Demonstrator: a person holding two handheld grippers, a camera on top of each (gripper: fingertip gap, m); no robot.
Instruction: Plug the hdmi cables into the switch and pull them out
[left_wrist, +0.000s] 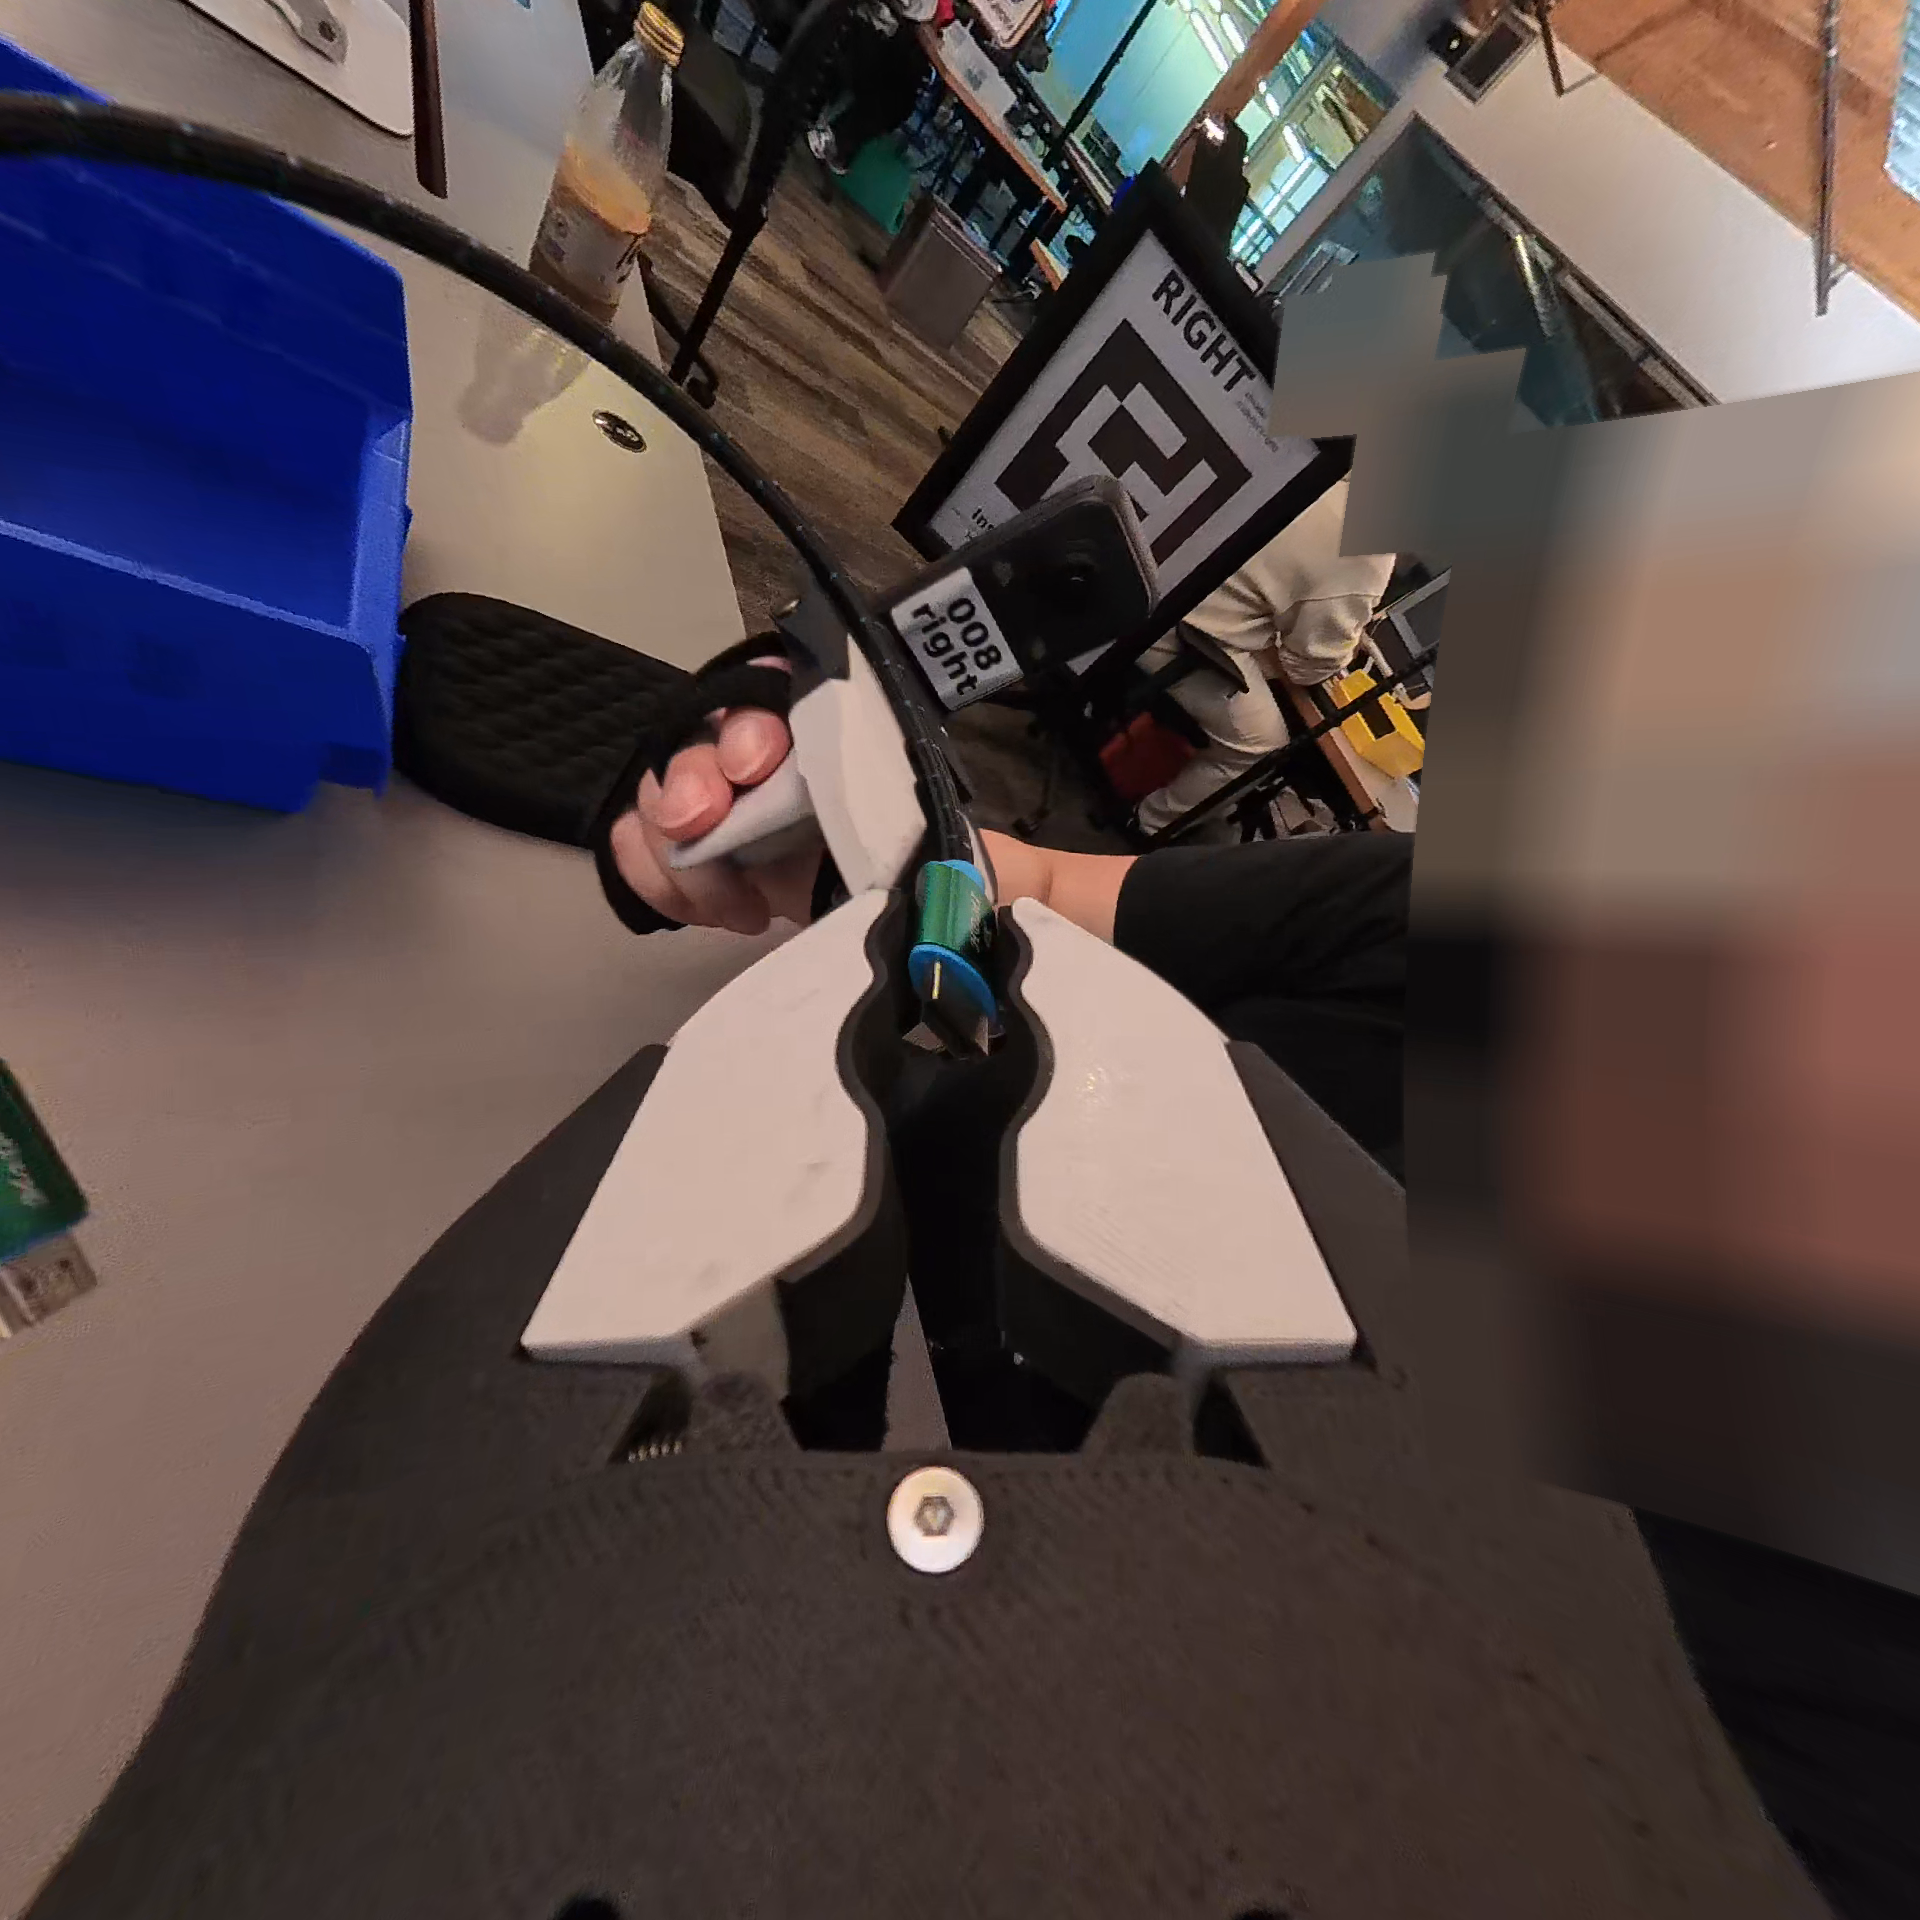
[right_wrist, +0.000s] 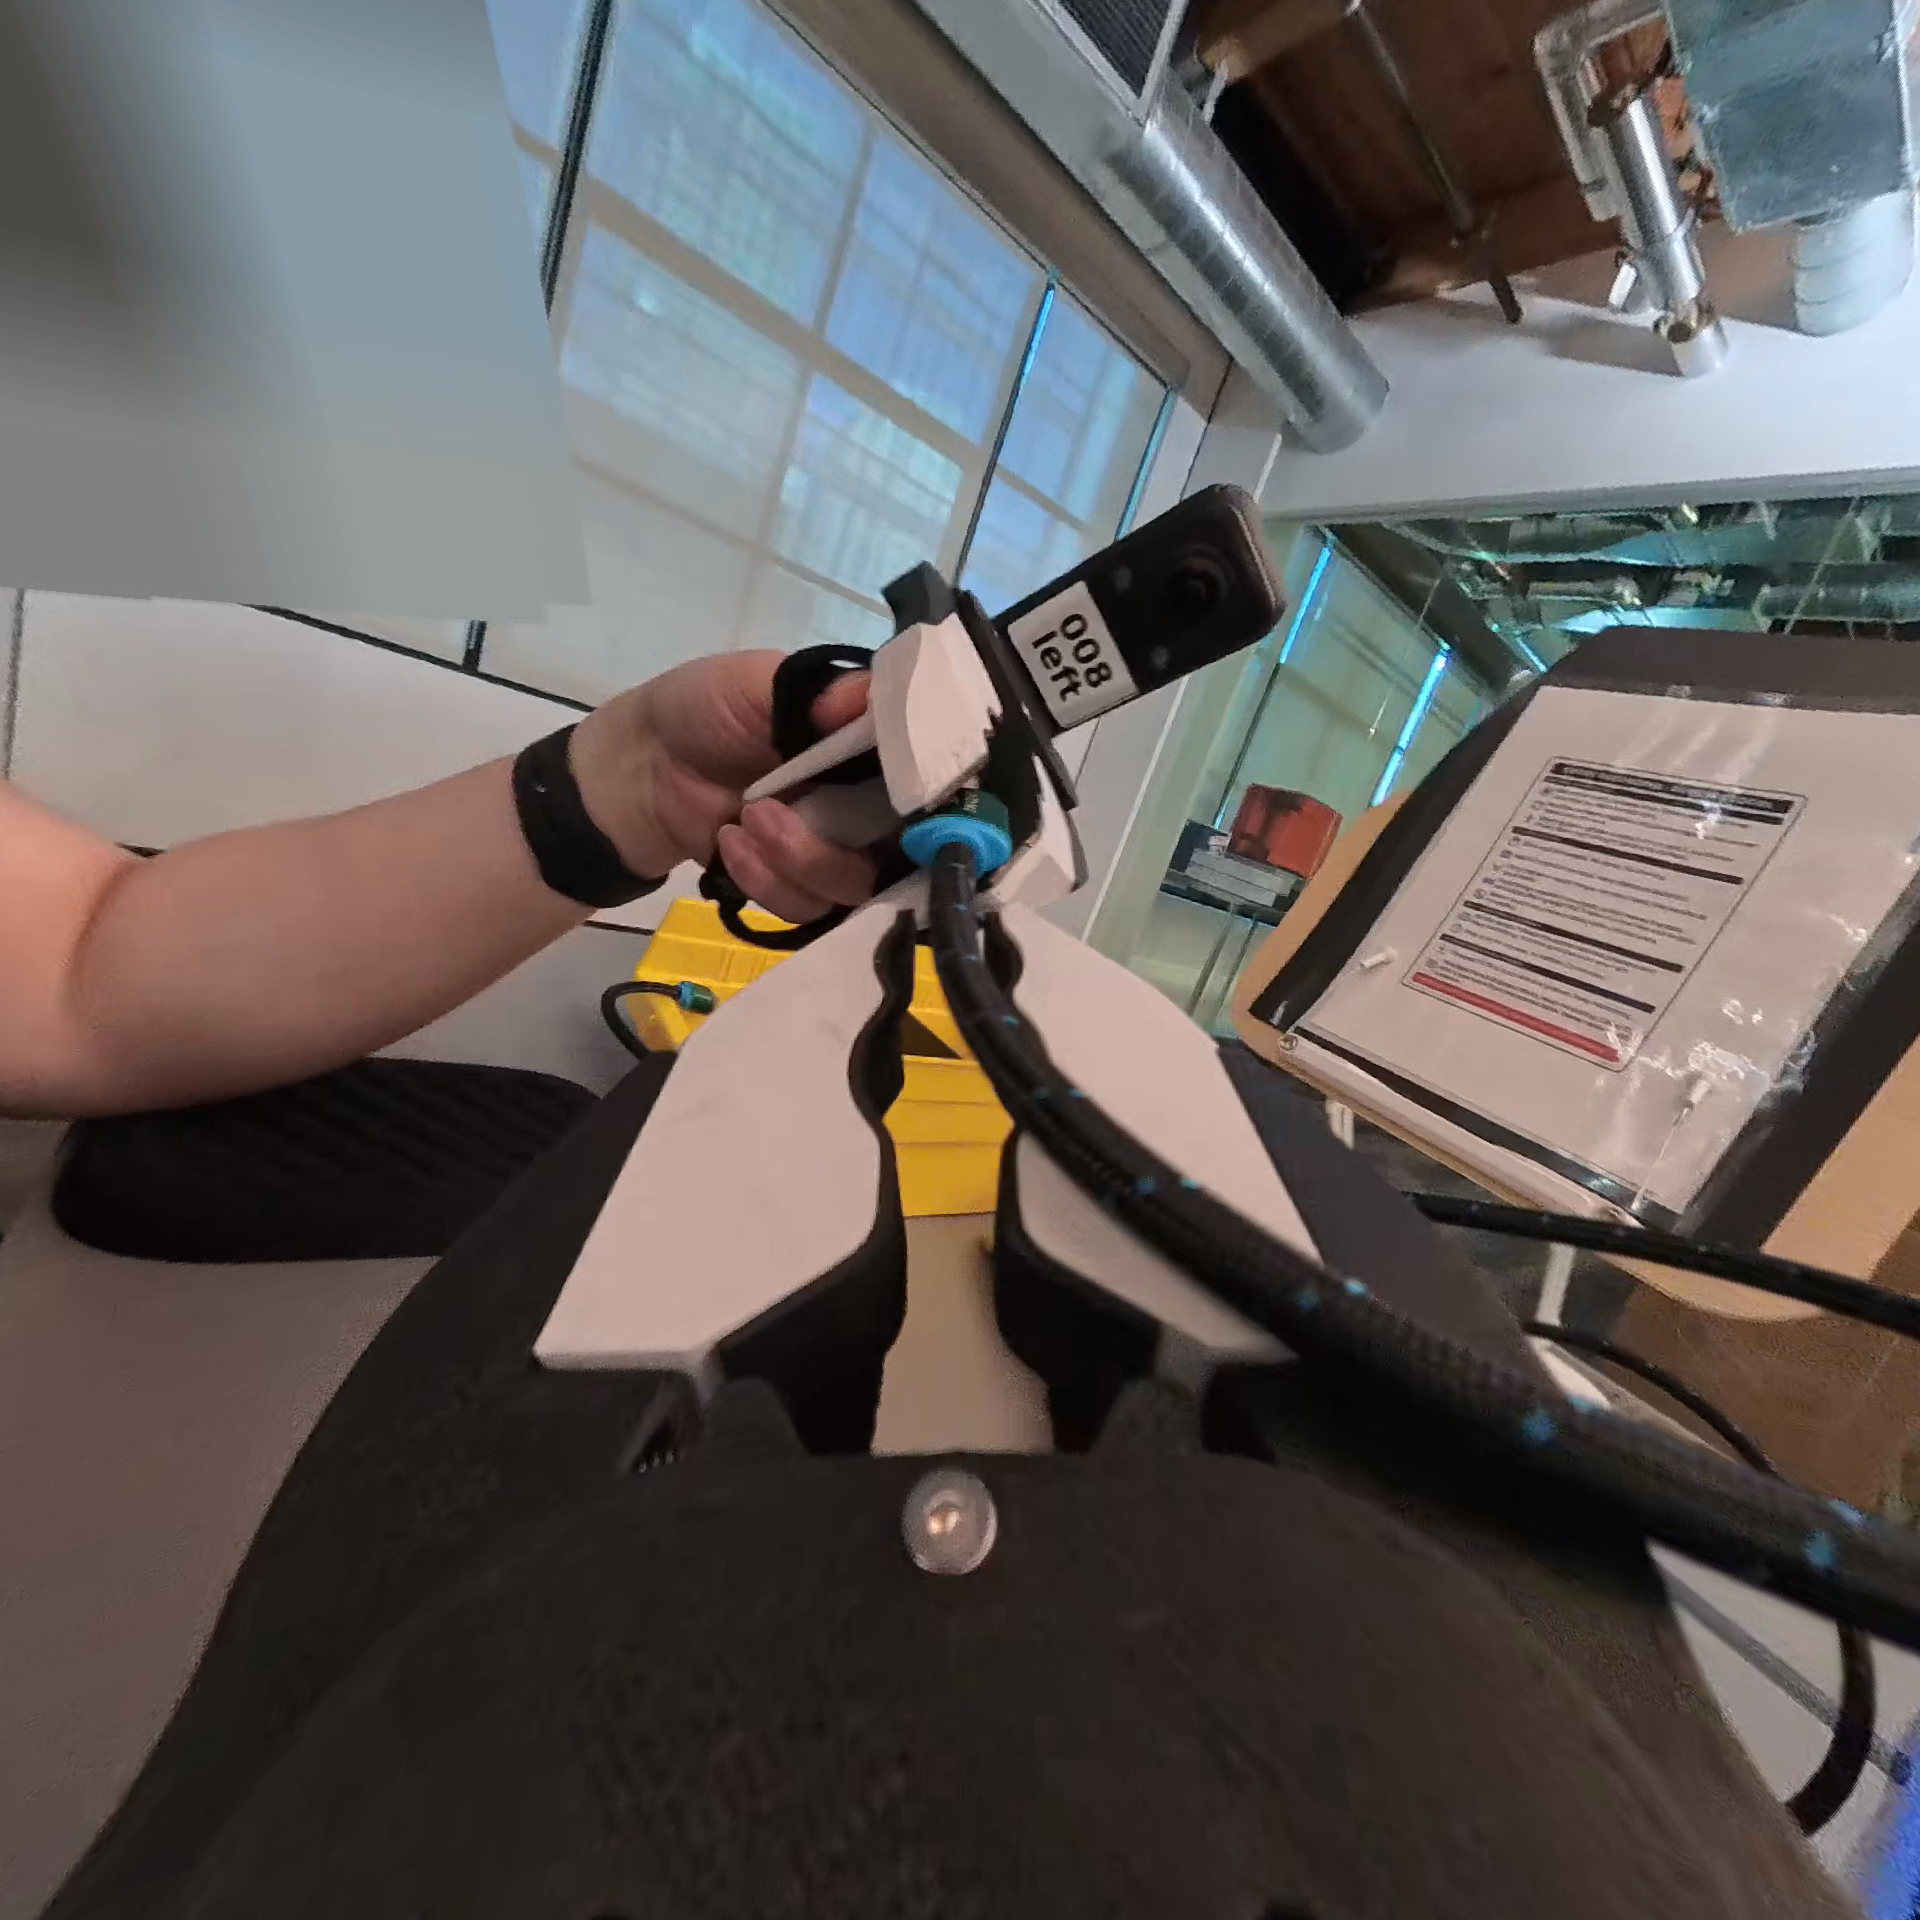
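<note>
My left gripper (left_wrist: 953, 909) is shut on the green and blue HDMI plug (left_wrist: 951, 940), whose metal end points back at the camera. The black braided cable (left_wrist: 582, 312) arcs up and left from it. My right gripper (right_wrist: 951, 920) is closed around that cable (right_wrist: 1143, 1153) just behind the plug (right_wrist: 956, 836), tip to tip with the left gripper (right_wrist: 977, 831). The right gripper also shows in the left wrist view (left_wrist: 868, 790), held by a gloved hand. A green device with a metal end (left_wrist: 31, 1205) lies at the left edge, cut off.
A blue bin (left_wrist: 187, 468), a black padded rest (left_wrist: 520, 707) and a bottle (left_wrist: 613, 177) are on the grey table (left_wrist: 260, 987). A yellow bin (right_wrist: 935, 1101) with a second cable's green plug (right_wrist: 691, 1000) is ahead of the right gripper. A board with a printed sheet (right_wrist: 1558, 935) stands at the right. The tips of both grippers are at nearly the same place.
</note>
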